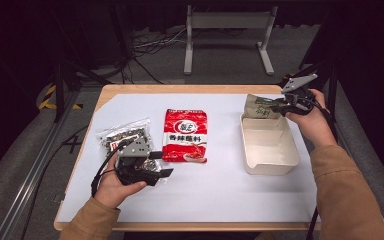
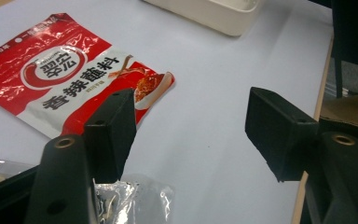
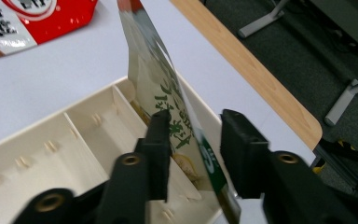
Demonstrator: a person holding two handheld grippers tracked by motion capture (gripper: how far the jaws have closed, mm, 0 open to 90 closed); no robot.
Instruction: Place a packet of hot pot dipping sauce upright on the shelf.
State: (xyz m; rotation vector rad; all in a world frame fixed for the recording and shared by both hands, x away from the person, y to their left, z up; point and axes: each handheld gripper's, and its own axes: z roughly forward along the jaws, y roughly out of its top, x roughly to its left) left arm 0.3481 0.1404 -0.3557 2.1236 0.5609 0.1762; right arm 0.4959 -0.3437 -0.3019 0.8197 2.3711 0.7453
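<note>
My left gripper [image 1: 162,164] over sheet [image 1: 220,185], jaws wide, bare sheet between them. Red pouch [image 1: 185,135] just ahead-left, clear bag [image 1: 125,134] under my left jaw. Open lane right toward tray [image 1: 270,165]. My right gripper [image 1: 275,106] at tray's far end, green packet [image 1: 258,106] upright between jaws, tray wall and divider [image 3: 72,126] close below. Near half of tray free.
</note>
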